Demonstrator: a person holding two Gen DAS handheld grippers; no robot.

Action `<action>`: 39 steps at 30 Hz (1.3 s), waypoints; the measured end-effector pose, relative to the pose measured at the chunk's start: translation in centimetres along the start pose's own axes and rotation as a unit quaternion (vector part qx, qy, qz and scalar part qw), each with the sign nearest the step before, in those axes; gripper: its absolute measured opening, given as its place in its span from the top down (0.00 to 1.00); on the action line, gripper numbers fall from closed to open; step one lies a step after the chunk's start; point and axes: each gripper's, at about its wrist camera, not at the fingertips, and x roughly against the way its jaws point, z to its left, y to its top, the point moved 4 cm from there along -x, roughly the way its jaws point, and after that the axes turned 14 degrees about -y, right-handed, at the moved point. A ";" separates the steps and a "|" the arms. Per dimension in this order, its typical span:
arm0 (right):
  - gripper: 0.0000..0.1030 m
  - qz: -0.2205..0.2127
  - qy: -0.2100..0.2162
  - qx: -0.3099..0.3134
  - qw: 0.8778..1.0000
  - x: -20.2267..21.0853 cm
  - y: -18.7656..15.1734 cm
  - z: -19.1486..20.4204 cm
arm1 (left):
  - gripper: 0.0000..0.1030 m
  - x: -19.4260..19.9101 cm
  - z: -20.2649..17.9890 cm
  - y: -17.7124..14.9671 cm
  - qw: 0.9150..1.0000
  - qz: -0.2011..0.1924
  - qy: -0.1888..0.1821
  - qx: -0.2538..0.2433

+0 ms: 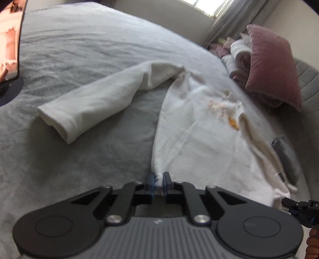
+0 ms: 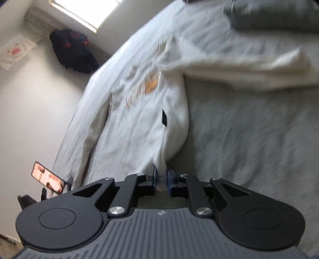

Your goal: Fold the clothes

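Observation:
A white long-sleeved shirt (image 1: 199, 127) with an orange print lies spread on a grey bed (image 1: 79, 59). One sleeve (image 1: 95, 101) stretches out to the left in the left wrist view. My left gripper (image 1: 158, 182) is shut on a bottom corner of the shirt's hem, with white cloth pinched between its blue pads. In the right wrist view the same shirt (image 2: 135, 119) runs away from me, and my right gripper (image 2: 161, 179) is shut on the other hem corner, a fold of cloth bunched between the pads. The right gripper's tip (image 1: 287, 202) also shows at the left view's right edge.
A pink pillow (image 1: 273, 65) and piled bedding sit at the bed's far right by a window. A phone on a stand (image 2: 48, 177) stands beside the bed. Dark clothes (image 2: 73, 49) hang near the wall. A dark grey pillow (image 2: 275, 14) lies at the bed's far end.

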 end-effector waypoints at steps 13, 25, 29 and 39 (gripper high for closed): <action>0.91 0.011 0.002 -0.008 1.000 6.6 -0.9 -4.6 | 0.93 4.7 -1.2 -2.0 0.997 0.051 -0.048 0.014; 0.91 0.073 -0.042 0.061 0.995 5.8 -4.1 -5.3 | 0.93 4.1 0.3 -3.9 0.984 0.170 -0.034 -0.041; 0.92 0.096 -0.080 0.076 0.989 3.7 -4.4 -5.7 | 0.93 3.3 0.5 -4.2 0.980 0.185 -0.022 -0.063; 0.67 0.127 -0.015 0.050 0.990 3.1 -4.4 -5.9 | 0.76 3.1 1.9 -4.3 0.972 0.207 -0.113 0.010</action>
